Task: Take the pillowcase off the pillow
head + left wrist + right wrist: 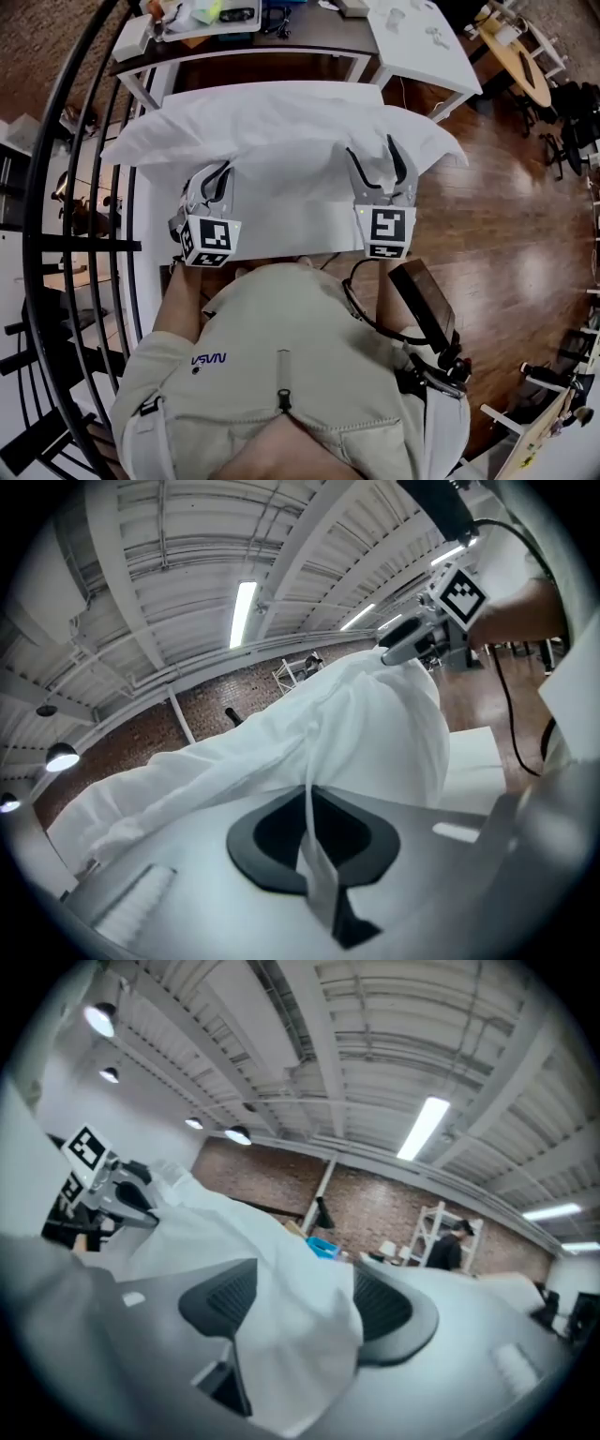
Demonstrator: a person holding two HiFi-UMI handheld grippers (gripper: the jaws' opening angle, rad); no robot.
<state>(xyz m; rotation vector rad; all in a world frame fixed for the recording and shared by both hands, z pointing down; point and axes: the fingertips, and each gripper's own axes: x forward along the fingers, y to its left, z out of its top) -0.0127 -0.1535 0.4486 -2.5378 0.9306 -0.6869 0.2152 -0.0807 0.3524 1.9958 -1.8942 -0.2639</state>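
Left gripper (pixel 309 810): clamped tight on a thin pillowcase (pixel 281 141) fold; it needs a firm pinch.
Right gripper (pixel 305 1312): jaws wide, loose cloth between, seemingly ungripped; it should close before pulling.

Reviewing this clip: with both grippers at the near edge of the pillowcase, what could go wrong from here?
1. The left gripper is shut on only a thin fold of the pillowcase. A firm pull may slip it free.
2. The right gripper has its jaws apart, with cloth lying loose between them. Pulling now would likely drag one side only and bunch the case.
3. Whether the left pinch also catches the pillow inside cannot be told.
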